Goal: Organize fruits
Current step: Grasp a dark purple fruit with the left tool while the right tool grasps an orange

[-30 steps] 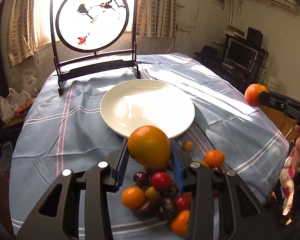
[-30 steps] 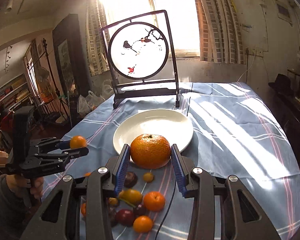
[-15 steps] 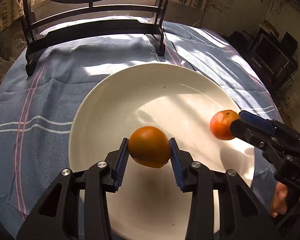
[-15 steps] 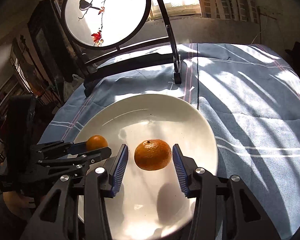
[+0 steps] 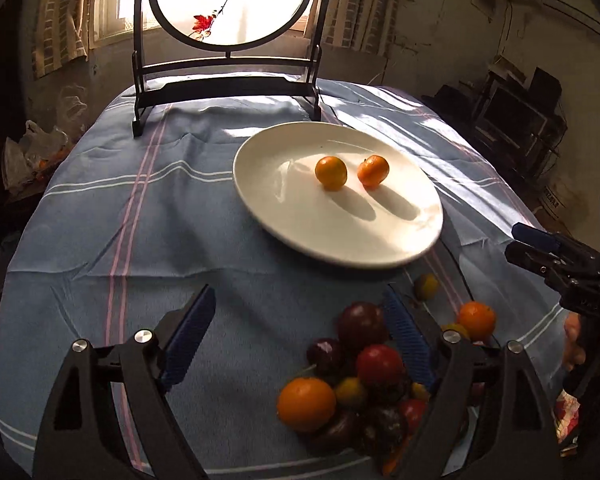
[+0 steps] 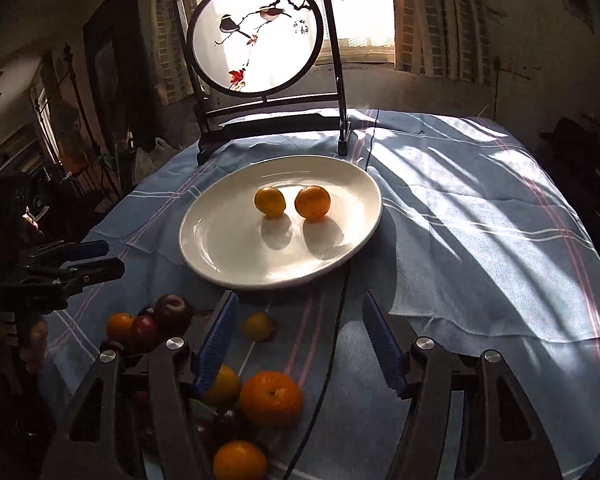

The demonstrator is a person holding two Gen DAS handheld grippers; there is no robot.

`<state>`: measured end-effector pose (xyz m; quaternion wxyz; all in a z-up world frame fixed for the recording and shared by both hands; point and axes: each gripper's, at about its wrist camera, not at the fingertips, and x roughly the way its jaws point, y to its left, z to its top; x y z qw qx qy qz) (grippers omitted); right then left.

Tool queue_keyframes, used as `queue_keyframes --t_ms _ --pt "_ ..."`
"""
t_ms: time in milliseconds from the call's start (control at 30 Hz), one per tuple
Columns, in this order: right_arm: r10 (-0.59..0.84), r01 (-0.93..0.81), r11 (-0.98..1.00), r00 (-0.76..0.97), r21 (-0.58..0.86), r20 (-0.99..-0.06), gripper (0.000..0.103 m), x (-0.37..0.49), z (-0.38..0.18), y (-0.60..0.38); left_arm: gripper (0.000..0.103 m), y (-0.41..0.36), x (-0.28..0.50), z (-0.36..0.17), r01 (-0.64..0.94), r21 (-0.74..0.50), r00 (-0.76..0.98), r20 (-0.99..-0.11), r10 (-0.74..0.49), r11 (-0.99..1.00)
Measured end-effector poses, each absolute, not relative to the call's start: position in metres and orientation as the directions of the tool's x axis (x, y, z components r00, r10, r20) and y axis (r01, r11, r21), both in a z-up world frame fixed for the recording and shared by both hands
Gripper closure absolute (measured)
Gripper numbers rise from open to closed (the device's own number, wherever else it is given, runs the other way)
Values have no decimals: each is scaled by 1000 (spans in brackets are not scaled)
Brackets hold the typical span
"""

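- While it hangs over the near edge of the desk [image 5: 100,208], the left claw [image 5: 300,336] in the left wrist view has its blue pads spread wide and holds nothing; its jaws have just been opening.
- Two small oranges [image 5: 331,173] sit on the white plate [image 5: 268,200], just beside each other and apart, each throwing a long shadow toward the camera. The left one is smooth and yellower; the right one is deeper orange.
- Nearer the camera, a heap [image 5: 360,380] of fruit lies on the blue striped cloth: dark purple plums, red ones, small yellow ones and a larger orange at its near left.
- The right claw [image 5: 540,248] enters from the right edge, empty as far as this view shows.
- A round bird screen [image 5: 232,0] stands behind the plate.
- In the right wrist view the right claw [image 6: 300,340] is also parted and empty, over bare cloth just in front of the plate [image 6: 220,240]; its jaws have just been opening too.
- The two oranges [image 6: 312,201] rest near the plate's middle.
- The heap [image 6: 172,320] lies at lower left, partly hidden by the claw's left finger, with an orange [image 6: 271,399] showing its stem dimple.
- The left claw [image 6: 96,256] reaches in from the left with nothing between its tips.
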<state>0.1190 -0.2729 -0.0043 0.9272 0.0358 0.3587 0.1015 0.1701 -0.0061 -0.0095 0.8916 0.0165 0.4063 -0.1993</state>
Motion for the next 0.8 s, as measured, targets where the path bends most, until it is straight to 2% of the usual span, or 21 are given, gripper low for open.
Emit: queue_keyframes --t_ms 133,300,333,467,567,667,733,800 --pt "243 -190 970 717 152 -653 38 56 -21 -267 21 6 119 -28 391 -91 587 -742 -325 916" --pt "268 -170 962 726 212 -634 38 12 -35 -266 23 2 94 -41 380 -13 619 -739 -264 925" --pt "271 -165 961 728 223 -629 38 6 -35 -266 27 1 92 -43 386 -18 614 -741 -272 922" --pt "249 -155 967 731 201 -635 38 -5 -36 -266 61 -14 86 -57 409 7 593 -762 -260 912" --pt "246 -151 968 729 201 -639 38 -7 -36 -269 69 -13 93 -68 393 -38 569 -775 -275 919" --pt "250 -148 967 728 209 -638 38 -6 -37 -270 71 -15 97 -70 380 -56 577 -765 -284 923" --pt "262 -155 963 720 219 -643 38 -4 -40 -270 68 -16 99 -68 368 -61 585 -760 -282 928" --pt "267 -161 962 712 220 -650 38 -3 -43 -268 52 -17 103 -66 343 -49 603 -755 -260 938"
